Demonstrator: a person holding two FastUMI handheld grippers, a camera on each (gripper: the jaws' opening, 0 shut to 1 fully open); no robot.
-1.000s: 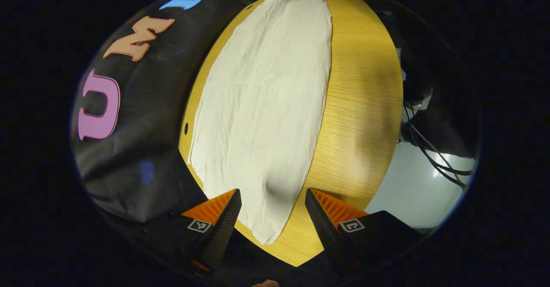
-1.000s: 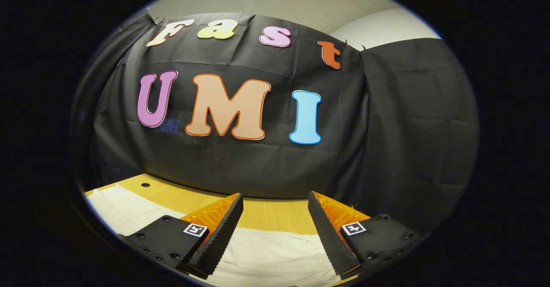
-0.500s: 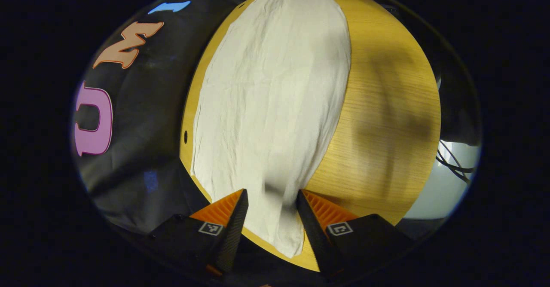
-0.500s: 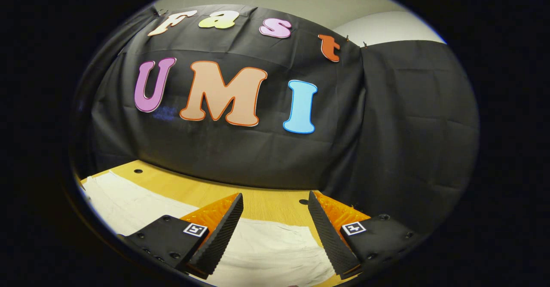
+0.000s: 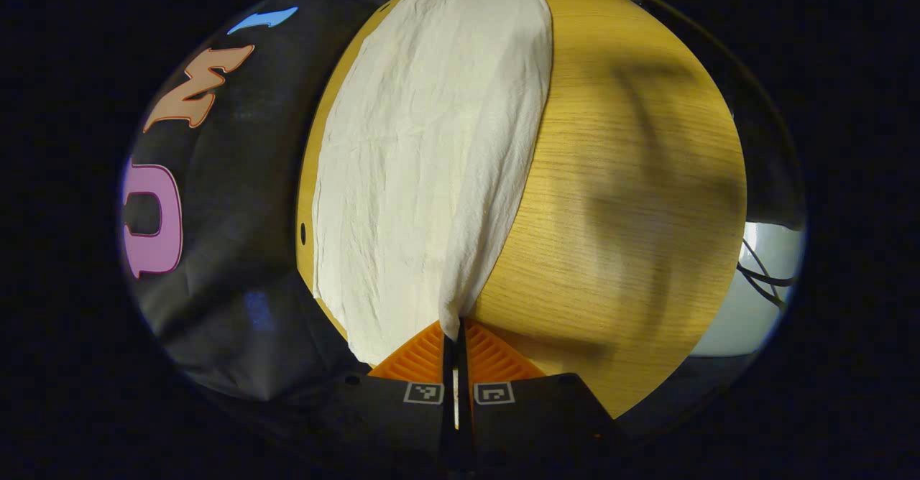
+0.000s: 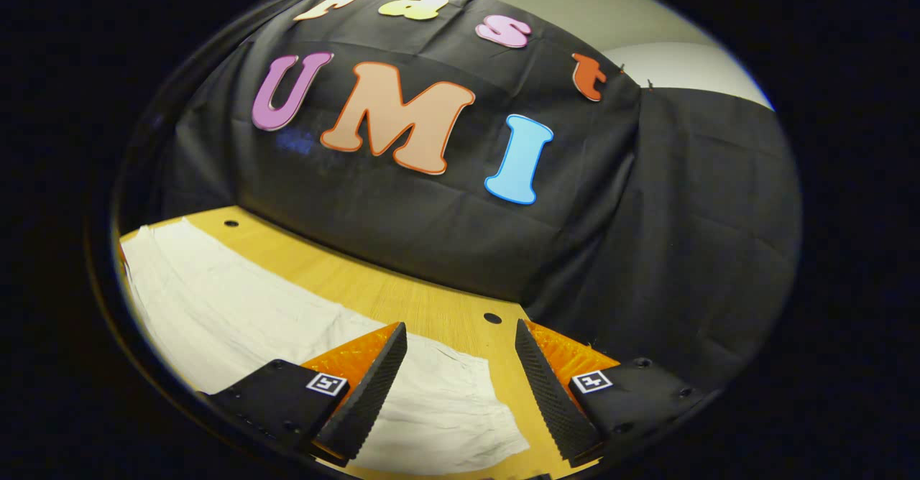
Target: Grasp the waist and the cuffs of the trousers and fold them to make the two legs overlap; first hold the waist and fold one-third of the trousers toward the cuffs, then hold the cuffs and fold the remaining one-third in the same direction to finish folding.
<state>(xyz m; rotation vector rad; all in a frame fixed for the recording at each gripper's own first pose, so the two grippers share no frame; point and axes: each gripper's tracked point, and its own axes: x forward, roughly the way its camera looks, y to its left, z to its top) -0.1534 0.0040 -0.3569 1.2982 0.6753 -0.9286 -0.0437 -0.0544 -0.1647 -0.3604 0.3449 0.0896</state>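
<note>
- Left gripper view: the left gripper (image 5: 454, 336) has its two fingers brought together, pinching the near edge of the trousers (image 5: 424, 164) between them.
- From that pinched point the pale, creased trousers run away along the wooden table (image 5: 632, 178), lying flat on the side of the table nearer the black cloth wall (image 5: 230, 207).
- The trousers' edge on the open-table side is drawn up slightly toward the pinch, forming a narrow ridge.
- A small round hole (image 5: 302, 233) in the table sits between the trousers and the cloth wall.
- Some cables (image 5: 765, 279) hang beyond the table's far side, well apart from the trousers.
- Right gripper view: the right gripper (image 6: 460, 372) hovers with its fingers spread wide, gripping nothing.
- One end of the trousers (image 6: 287, 329) lies below and between the fingers; whether this end is waist or cuffs I cannot tell.
- The trousers stretch off across the table (image 6: 402, 297) toward the left, parallel to the cloth wall (image 6: 647, 236).
- A small hole (image 6: 492, 317) in the table lies just beyond the trousers' end.
</note>
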